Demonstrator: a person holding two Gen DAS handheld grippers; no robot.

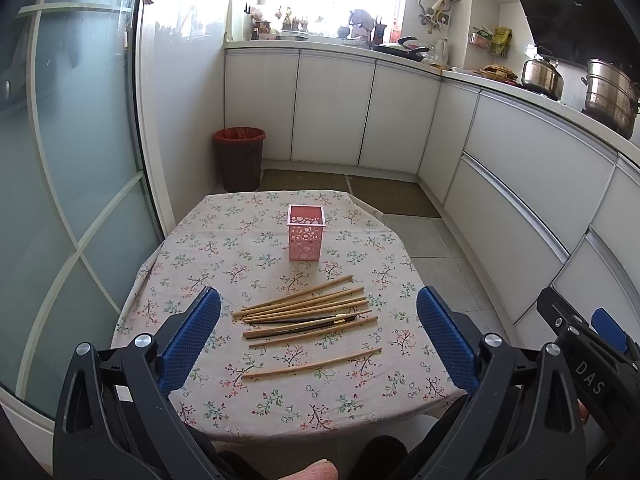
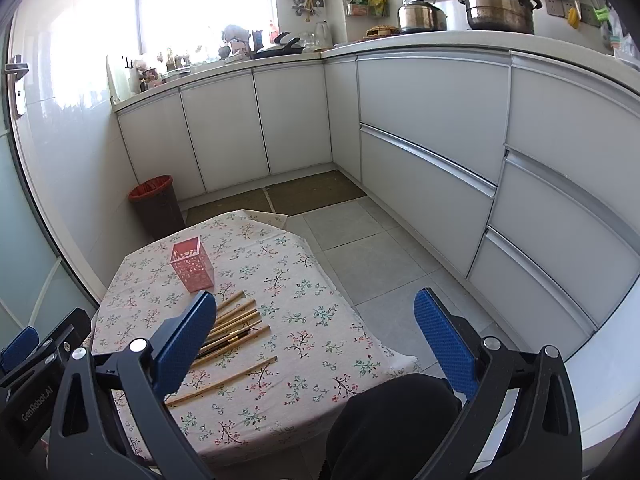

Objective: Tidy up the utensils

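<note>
Several wooden chopsticks (image 1: 308, 310) lie in a loose pile on a small table with a floral cloth (image 1: 224, 248); one chopstick (image 1: 312, 364) lies apart nearer me. A pink perforated holder (image 1: 305, 238) stands upright behind the pile, empty as far as I see. My left gripper (image 1: 318, 312) is open and empty, hovering above the near side of the table with the pile between its fingers in view. My right gripper (image 2: 316, 320) is open and empty, to the right of the pile (image 2: 236, 328) and the holder (image 2: 192, 264), over the table's right part (image 2: 304, 312).
A dark bin with a red liner (image 1: 239, 158) stands on the floor beyond the table. White cabinets (image 1: 532, 184) run along the back and right. A glass door (image 1: 68, 184) is at left. Pots (image 2: 496, 0) sit on the counter. Tiled floor (image 2: 360, 248) lies right of the table.
</note>
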